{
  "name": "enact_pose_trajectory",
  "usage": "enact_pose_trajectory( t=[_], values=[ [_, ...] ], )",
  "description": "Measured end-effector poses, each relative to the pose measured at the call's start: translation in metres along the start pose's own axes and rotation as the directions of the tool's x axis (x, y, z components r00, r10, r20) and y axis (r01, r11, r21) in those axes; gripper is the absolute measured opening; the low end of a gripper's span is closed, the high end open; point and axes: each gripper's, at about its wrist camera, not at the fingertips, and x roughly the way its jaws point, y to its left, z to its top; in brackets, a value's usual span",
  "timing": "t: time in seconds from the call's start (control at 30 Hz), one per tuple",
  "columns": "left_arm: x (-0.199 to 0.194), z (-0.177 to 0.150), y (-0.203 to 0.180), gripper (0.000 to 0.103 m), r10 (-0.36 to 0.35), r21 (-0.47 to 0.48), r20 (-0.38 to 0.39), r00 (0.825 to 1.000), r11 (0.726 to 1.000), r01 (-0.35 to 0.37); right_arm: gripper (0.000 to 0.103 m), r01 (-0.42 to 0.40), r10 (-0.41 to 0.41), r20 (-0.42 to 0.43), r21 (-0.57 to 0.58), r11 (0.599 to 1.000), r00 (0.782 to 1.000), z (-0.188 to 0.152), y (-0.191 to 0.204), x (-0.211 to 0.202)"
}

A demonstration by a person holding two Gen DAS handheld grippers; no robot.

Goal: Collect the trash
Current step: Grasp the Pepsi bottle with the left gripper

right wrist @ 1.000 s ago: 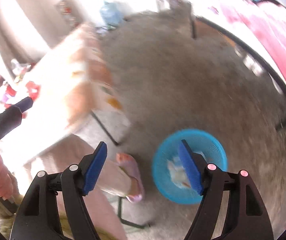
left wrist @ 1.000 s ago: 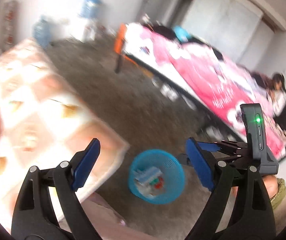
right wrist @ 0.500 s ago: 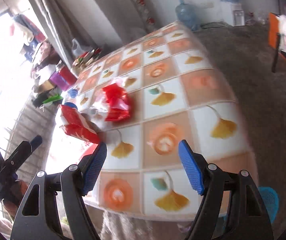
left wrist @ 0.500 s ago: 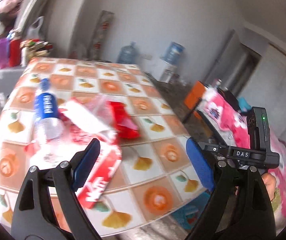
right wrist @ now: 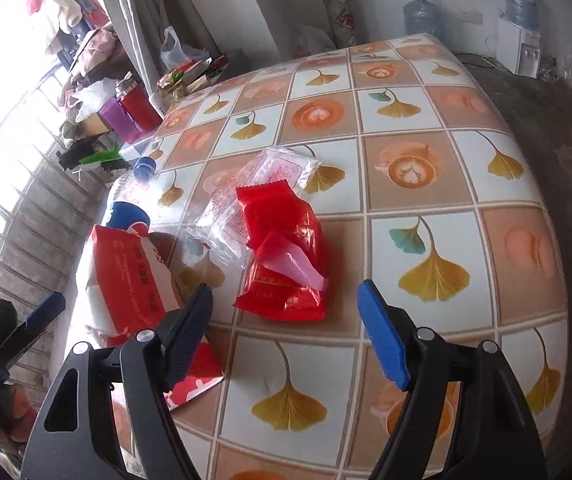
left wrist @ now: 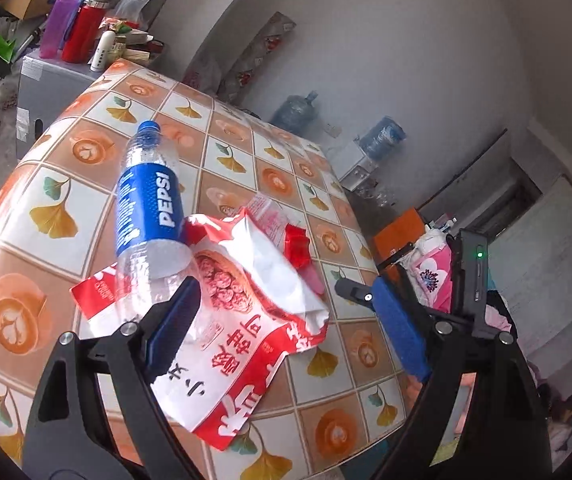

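Trash lies on the tiled tablecloth (right wrist: 426,128): an empty Pepsi bottle (left wrist: 150,200) on its side, a red-and-white snack bag (left wrist: 246,332), a red wrapper (right wrist: 286,248) and a clear wrapper (right wrist: 262,188). My left gripper (left wrist: 282,300) is open just above the snack bag, its left finger over the bottle's base. My right gripper (right wrist: 286,300) is open at the near edge of the red wrapper, touching nothing. In the right wrist view the bottle (right wrist: 130,200) and bag (right wrist: 126,280) lie to the left, with the left gripper (right wrist: 38,316) beyond them.
A grey cabinet (left wrist: 54,84) with red and purple bottles stands behind the table. Water jugs (left wrist: 298,108) and a dispenser (right wrist: 520,48) line the far wall. An orange chair (left wrist: 398,236) and a pink-covered bed stand to the right, a barred window on the left.
Both cameras swung up from the floor and the blue basket to the table, then moved in close over the trash. Both grippers stayed open.
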Motion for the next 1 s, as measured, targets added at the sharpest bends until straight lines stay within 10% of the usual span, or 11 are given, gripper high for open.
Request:
enact_pose_trajectory(
  t=[0.5,1.0],
  values=[
    [0.044,-0.012,0.002,0.035,0.051,-0.031,-0.100,0.994,0.998,-0.054,0.072,0.113,-0.124,-0.076,-0.132,0.985,0.989,0.007,0.014,0.058],
    [0.025,-0.050,-0.019,0.027,-0.093,0.012,-0.189,0.978,0.995,0.097,0.019,0.161,-0.169,-0.078,-0.097,0.982,0.983,-0.010,-0.008,0.041]
  ],
)
